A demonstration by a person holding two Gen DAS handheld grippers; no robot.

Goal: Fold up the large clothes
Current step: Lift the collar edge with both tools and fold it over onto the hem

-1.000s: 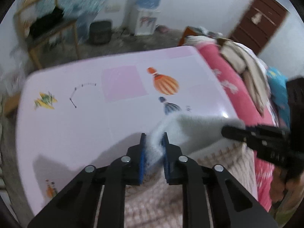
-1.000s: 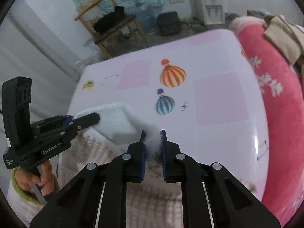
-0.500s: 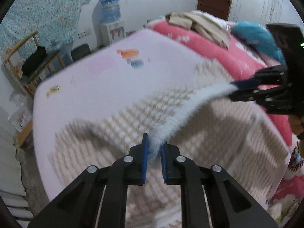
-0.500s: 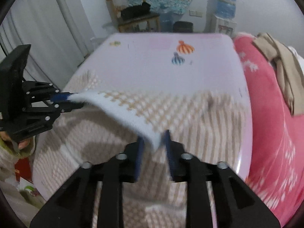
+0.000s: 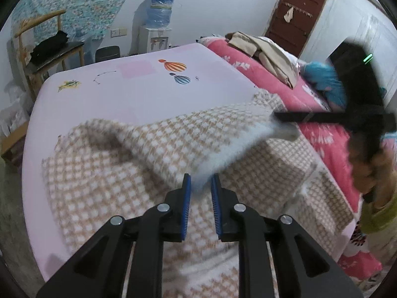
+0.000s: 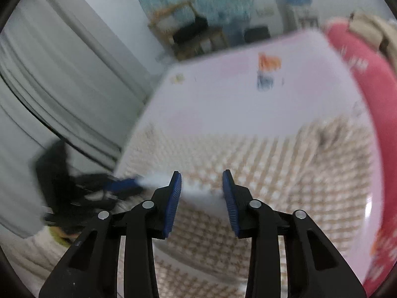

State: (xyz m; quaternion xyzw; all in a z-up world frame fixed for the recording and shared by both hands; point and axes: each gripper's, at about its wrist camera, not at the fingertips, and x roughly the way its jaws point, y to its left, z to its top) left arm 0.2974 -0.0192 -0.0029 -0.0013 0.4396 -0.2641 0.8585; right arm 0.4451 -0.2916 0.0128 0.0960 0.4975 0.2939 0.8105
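Bed with pale pink sheet, balloon prints, fills middle of room. Pink quilt along its right side, beige clothes piled on top. Checked beige-and-white blanket spread over near half of bed, one edge lifted, white underside showing. Left gripper nearly closed, pinching lifted white edge. Right gripper jaws parted, white edge between pads, contact unclear through blur. Wooden chair and water dispenser by far wall.
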